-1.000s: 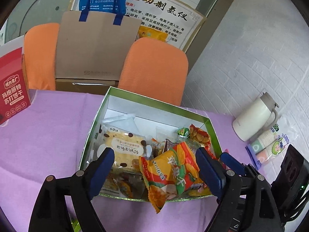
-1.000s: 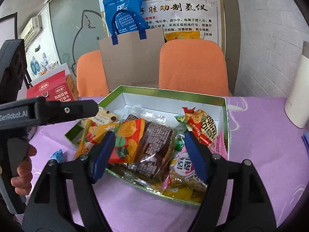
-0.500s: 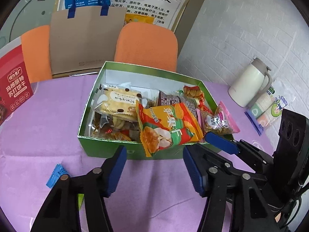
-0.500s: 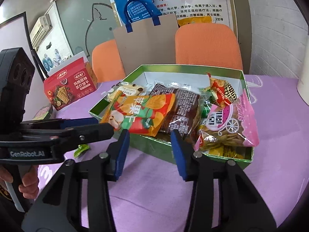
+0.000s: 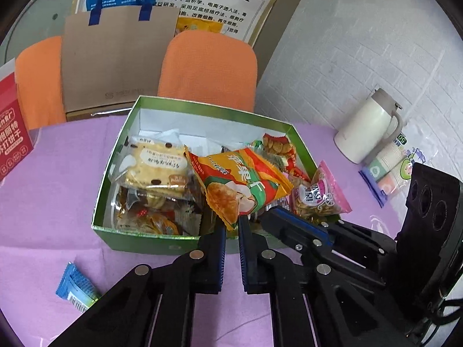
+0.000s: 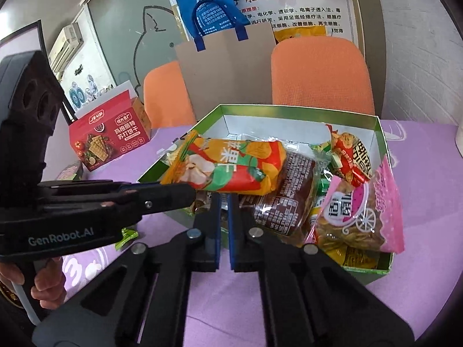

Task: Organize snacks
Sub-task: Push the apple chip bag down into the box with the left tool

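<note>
A green box (image 5: 162,241) full of snack packets stands on the purple tablecloth; it also shows in the right wrist view (image 6: 382,138). An orange apple-chip bag (image 5: 243,182) lies on top, also seen in the right wrist view (image 6: 228,167). A pink packet (image 5: 321,193) leans over the box's right edge. My left gripper (image 5: 231,227) is shut and empty just in front of the box, under the orange bag's tip. My right gripper (image 6: 224,202) is shut and empty at the box's near wall.
A small blue packet (image 5: 73,287) lies on the cloth at front left. A red cracker box (image 6: 110,136) stands at the left. A white jug (image 5: 367,127) and a cup pack (image 5: 387,167) are at the right. Two orange chairs (image 5: 208,69) and a paper bag (image 5: 115,57) stand behind the table.
Both grippers have closed from wide open to shut, with nothing between the fingers. Both drew back from over the box to its near side.
</note>
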Demonstrator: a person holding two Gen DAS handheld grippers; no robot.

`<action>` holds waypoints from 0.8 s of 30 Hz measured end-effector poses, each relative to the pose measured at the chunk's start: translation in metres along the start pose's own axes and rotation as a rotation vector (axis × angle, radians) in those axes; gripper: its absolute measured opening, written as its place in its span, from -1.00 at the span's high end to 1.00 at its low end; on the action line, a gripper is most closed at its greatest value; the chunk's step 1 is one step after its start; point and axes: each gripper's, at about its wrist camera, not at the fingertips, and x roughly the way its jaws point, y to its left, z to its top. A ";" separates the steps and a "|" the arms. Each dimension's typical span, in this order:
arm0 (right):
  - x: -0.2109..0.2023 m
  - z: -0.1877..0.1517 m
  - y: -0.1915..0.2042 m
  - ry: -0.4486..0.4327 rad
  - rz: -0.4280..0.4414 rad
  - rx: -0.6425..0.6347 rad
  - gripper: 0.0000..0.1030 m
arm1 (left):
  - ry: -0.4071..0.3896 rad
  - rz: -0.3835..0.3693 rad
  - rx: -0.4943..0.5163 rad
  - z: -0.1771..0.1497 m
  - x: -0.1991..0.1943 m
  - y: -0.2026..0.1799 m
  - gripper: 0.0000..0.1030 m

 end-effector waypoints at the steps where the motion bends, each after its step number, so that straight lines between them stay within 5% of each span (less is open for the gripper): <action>1: 0.003 0.002 0.000 0.001 -0.003 -0.003 0.90 | -0.002 0.010 0.011 0.005 0.002 -0.002 0.85; 16: 0.034 0.034 -0.037 -0.025 -0.071 0.044 0.75 | 0.007 0.061 -0.028 0.056 0.043 0.012 0.85; 19: 0.027 0.030 -0.034 -0.040 -0.080 0.019 0.25 | 0.004 0.068 -0.027 0.059 0.047 0.013 0.78; 21: 0.019 0.025 -0.029 -0.068 -0.106 -0.008 -0.09 | -0.013 0.060 -0.028 0.056 0.043 0.015 0.47; 24: 0.009 0.018 -0.024 -0.088 -0.109 -0.034 -0.39 | -0.080 0.088 -0.043 0.048 0.029 0.017 -0.44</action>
